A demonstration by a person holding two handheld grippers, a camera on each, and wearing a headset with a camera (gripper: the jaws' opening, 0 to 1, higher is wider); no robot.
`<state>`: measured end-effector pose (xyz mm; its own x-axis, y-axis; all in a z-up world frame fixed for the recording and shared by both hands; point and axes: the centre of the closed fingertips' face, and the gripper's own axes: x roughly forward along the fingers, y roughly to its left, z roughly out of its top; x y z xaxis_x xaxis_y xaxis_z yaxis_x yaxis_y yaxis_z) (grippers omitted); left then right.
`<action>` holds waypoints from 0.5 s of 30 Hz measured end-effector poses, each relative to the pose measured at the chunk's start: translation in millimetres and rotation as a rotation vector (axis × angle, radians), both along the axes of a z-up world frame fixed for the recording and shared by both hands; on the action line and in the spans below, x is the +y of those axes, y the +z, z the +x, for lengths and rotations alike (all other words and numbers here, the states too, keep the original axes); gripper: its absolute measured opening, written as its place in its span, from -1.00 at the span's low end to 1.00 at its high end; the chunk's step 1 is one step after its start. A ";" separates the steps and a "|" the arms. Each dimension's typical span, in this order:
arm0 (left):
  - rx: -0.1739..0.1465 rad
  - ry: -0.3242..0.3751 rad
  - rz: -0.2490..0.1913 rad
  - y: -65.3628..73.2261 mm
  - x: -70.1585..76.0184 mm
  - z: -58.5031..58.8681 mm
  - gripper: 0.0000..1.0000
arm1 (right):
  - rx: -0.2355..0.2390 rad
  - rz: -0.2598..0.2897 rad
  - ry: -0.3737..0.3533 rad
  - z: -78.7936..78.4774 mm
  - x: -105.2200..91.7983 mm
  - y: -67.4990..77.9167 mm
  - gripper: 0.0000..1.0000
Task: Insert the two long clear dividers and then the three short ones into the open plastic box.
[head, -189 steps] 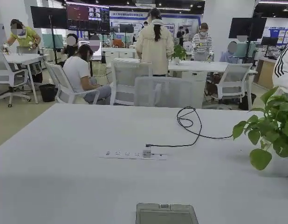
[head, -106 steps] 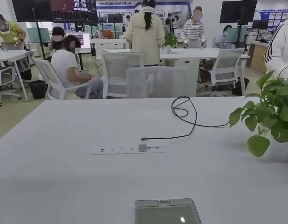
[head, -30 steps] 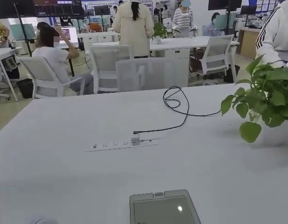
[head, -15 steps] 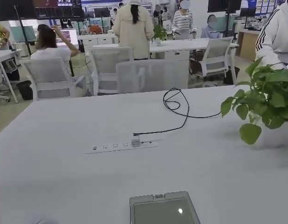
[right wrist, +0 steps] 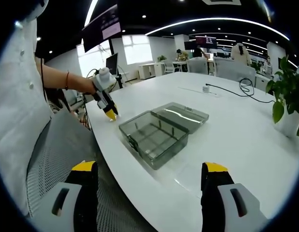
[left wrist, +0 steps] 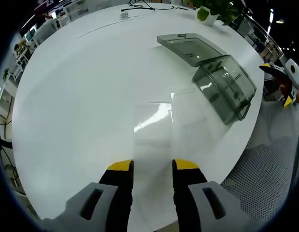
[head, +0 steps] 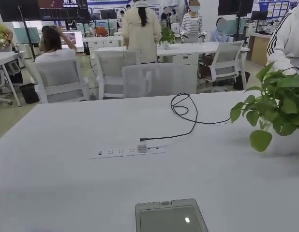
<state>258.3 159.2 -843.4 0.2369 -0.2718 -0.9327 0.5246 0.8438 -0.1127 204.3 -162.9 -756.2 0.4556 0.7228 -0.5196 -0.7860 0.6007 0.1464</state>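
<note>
The smoky clear plastic box (left wrist: pixel 223 87) stands open on the white table, its lid (left wrist: pixel 187 46) lying flat behind it. The box (right wrist: pixel 153 136) sits near the table's front edge in the right gripper view, and the lid's far end (head: pixel 171 217) shows low in the head view. Clear dividers (left wrist: pixel 156 121) lie flat on the table, faint and glaring, just ahead of my left gripper (left wrist: pixel 153 166), which is open by a narrow gap and holds nothing. My right gripper (right wrist: pixel 149 168) is wide open off the table's edge, short of the box.
A power strip (head: pixel 126 151) with a black cable (head: pixel 184 116) lies mid-table, and a potted plant (head: pixel 277 108) stands at the right. Grey chairs (head: pixel 154 79) line the far edge, with people working at desks beyond. A mesh chair seat (right wrist: pixel 57 154) sits below the table edge.
Only the head camera has shifted, tilting down over the frames so the lid's end shows more. Nothing on the table has visibly moved.
</note>
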 end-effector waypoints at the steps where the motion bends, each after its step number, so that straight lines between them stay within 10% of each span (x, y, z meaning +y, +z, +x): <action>1: -0.002 0.005 -0.004 0.9 0.3 -0.5 -0.40 | 0.001 -0.001 0.000 0.1 0.0 0.0 0.77; 15: -0.056 0.096 -0.144 25.5 -13.3 -1.6 -0.40 | -0.005 0.015 -0.013 10.9 8.3 18.6 0.60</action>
<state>256.7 145.9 -817.9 0.3189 -0.3748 -0.8705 0.4511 0.8678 -0.2084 215.3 -154.7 -737.6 0.4678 0.7244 -0.5063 -0.7786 0.6089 0.1519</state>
